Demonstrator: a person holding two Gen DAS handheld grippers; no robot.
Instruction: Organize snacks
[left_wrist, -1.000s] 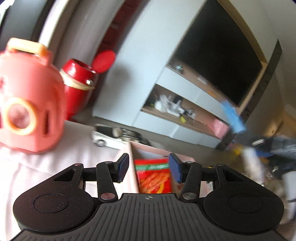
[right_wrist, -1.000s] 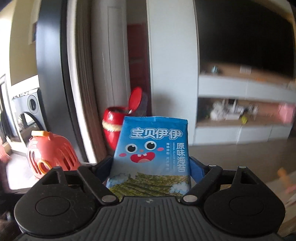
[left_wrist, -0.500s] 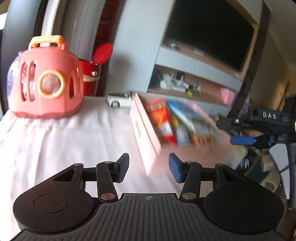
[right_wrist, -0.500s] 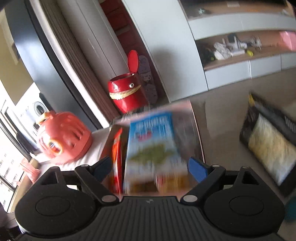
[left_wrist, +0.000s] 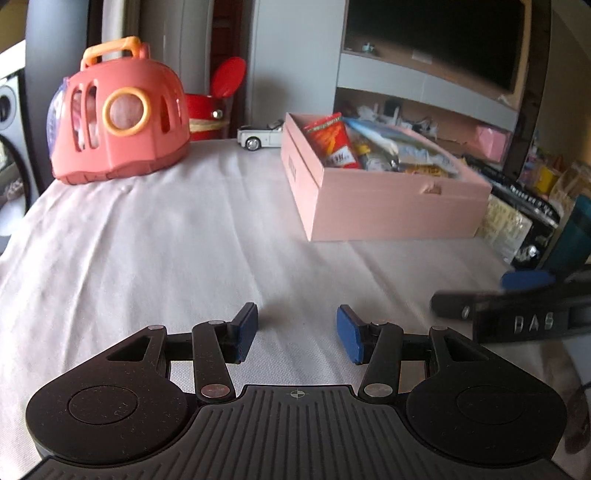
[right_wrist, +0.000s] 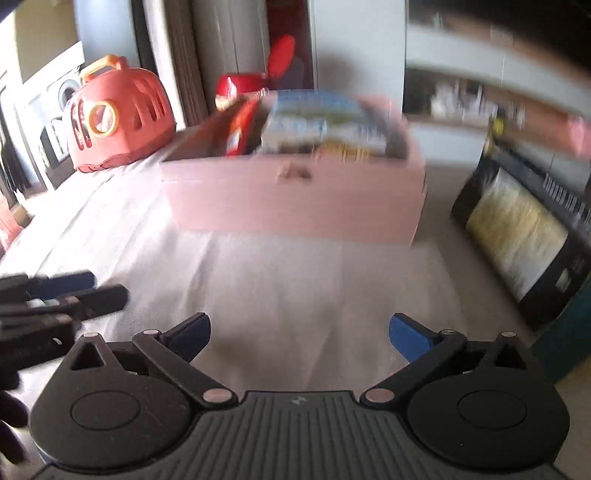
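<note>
While both claws gape empty, the pink snack box (left_wrist: 384, 199) sits well ahead.

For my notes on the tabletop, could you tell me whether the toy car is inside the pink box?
No, the toy car stands outside the pink box.

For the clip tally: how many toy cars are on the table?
1. A white toy car stands at the far edge of the cloth-covered table, between the red bin and the pink box. Others may be hidden behind the box.
</note>
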